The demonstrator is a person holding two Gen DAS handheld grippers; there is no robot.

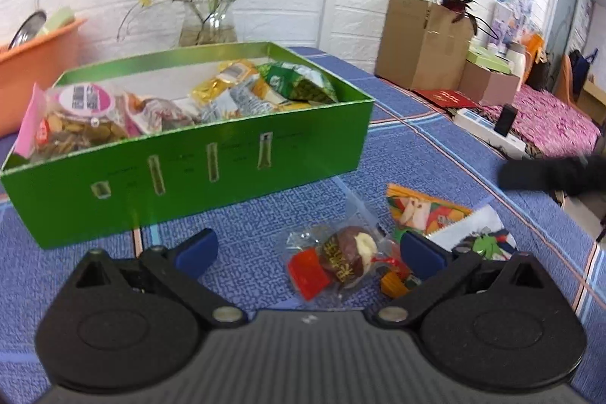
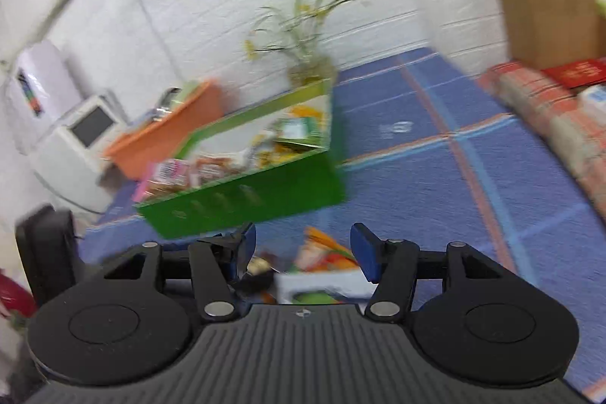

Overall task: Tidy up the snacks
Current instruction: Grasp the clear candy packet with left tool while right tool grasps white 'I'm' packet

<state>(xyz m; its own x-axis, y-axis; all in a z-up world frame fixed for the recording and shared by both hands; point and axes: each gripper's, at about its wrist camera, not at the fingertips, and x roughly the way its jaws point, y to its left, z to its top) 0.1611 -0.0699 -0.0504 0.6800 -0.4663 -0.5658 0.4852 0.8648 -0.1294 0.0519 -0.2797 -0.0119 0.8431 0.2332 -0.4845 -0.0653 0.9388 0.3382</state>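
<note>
With our left gripper (image 1: 308, 252) fingers spread wide and empty, we lower squarely over the wrapped chocolate snack (image 1: 342, 262) lying at five o'clock of the green box (image 1: 189, 169) before pinching its middle.

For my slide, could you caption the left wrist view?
Open left gripper above wrapped snack beside green box.

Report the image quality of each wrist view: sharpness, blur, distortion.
Left wrist view: mostly sharp, with the green box and the wrapped chocolate snack legible; fisheye bending curves the wall lines, and there is slight blur at the right edge. Right wrist view: heavy motion blur smears the green box and the blue tablecloth; the frame is tilted.
</note>
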